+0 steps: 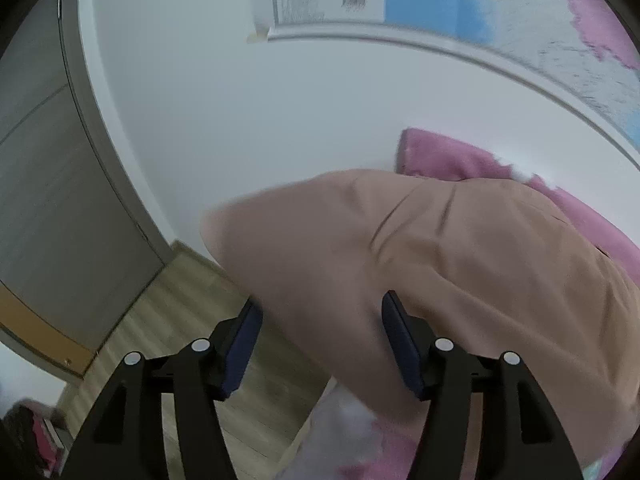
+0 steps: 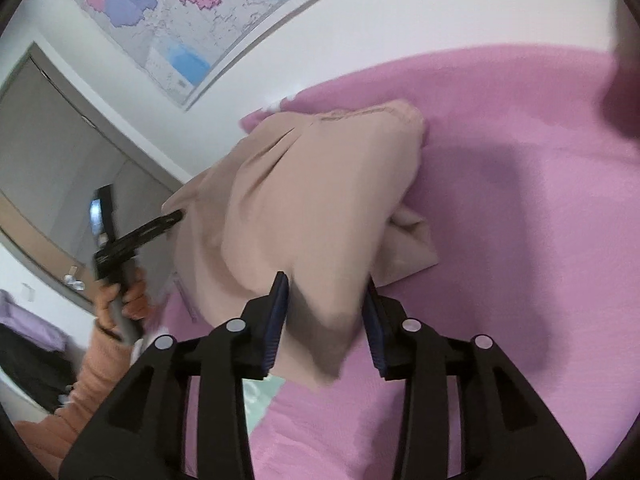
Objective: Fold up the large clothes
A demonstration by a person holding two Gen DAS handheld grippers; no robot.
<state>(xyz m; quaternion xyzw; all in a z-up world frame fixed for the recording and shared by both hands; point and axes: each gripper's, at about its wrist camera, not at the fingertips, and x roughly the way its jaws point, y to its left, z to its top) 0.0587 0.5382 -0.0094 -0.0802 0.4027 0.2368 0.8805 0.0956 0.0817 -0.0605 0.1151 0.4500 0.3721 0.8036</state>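
A peach-tan garment (image 2: 320,200) lies bunched on a pink bed cover (image 2: 520,240). My right gripper (image 2: 326,312) has its jaws wide apart with a fold of the garment hanging between them, not pinched. In the left wrist view the same garment (image 1: 440,260) drapes over the bed's edge, and my left gripper (image 1: 320,340) stands open with the cloth just beyond its fingertips. The left gripper also shows in the right wrist view (image 2: 132,240), held by a hand in an orange sleeve at the garment's left side.
A wall map (image 2: 192,12) hangs above the bed; it also shows in the left wrist view (image 1: 480,8). A grey door (image 1: 48,200) and wooden floor (image 1: 180,312) lie to the left. Dark and purple clothes (image 2: 32,340) are piled at far left.
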